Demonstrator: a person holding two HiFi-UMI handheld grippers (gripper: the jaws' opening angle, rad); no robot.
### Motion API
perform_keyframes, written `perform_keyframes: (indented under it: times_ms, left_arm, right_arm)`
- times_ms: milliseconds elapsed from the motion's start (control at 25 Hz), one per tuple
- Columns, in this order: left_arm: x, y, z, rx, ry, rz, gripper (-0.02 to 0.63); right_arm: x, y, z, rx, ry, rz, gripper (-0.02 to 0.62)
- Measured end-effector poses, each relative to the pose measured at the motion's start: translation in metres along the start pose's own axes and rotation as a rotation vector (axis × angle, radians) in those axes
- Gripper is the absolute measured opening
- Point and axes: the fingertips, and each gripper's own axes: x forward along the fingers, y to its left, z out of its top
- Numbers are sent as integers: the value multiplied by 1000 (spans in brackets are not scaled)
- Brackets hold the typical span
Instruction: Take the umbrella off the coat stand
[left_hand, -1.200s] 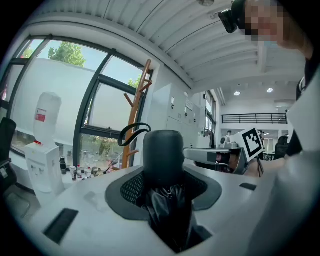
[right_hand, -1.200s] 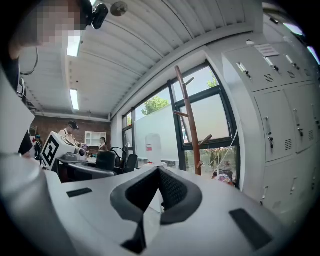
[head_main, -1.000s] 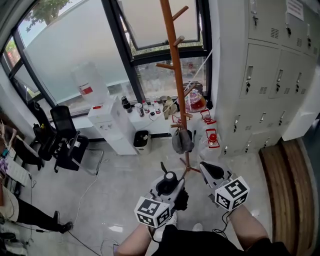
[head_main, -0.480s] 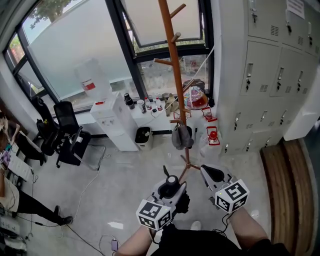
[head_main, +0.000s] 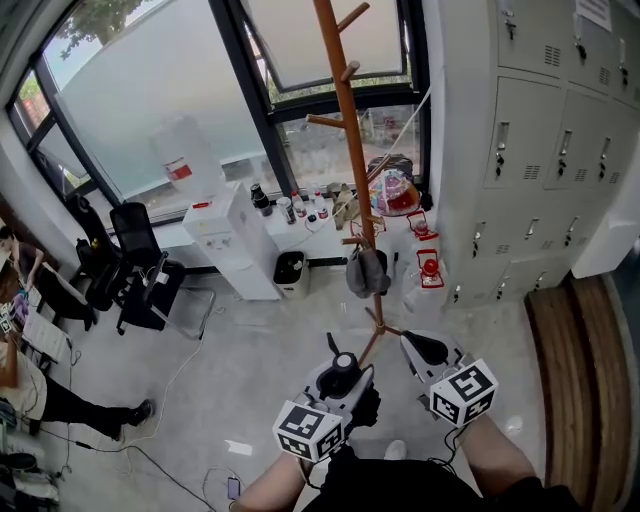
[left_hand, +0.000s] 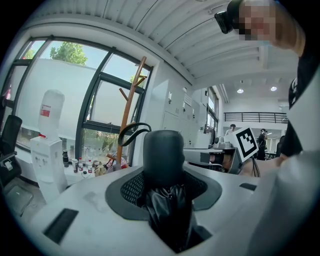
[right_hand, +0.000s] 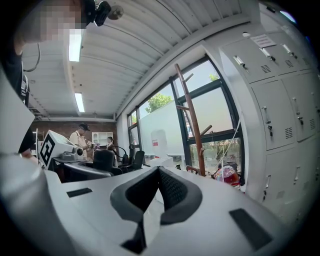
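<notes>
The folded black umbrella (head_main: 343, 364) is off the wooden coat stand (head_main: 351, 170) and sits in my left gripper (head_main: 341, 378), which is shut on it. In the left gripper view its thick black handle (left_hand: 163, 154) stands up between the pads, bunched fabric (left_hand: 168, 212) lies below, and the strap loop (left_hand: 132, 132) curls to the left. My right gripper (head_main: 419, 346) hangs beside it at the stand's foot. Its pads (right_hand: 172, 192) meet at the tip with nothing between them. A grey bag (head_main: 365, 272) hangs low on the stand.
A water dispenser (head_main: 236, 246) and a small bin (head_main: 288, 271) stand left of the stand, and an office chair (head_main: 140, 276) further left. Grey lockers (head_main: 530, 150) line the right wall, with red lanterns (head_main: 431, 272) at their foot. A person's leg (head_main: 70, 405) shows at the left edge.
Both grippers, the left one with the umbrella, have sunk a little and drawn slightly back from the stand. The leg at the left edge has shifted.
</notes>
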Motion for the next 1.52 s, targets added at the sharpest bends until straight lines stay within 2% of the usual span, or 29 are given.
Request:
perform_keyframes:
  times_ms: [1520]
  left_arm:
    - [-6,-11,-3,-3,-10,8,173]
  right_arm:
    - [-7,10,2,-18,-12,30,54]
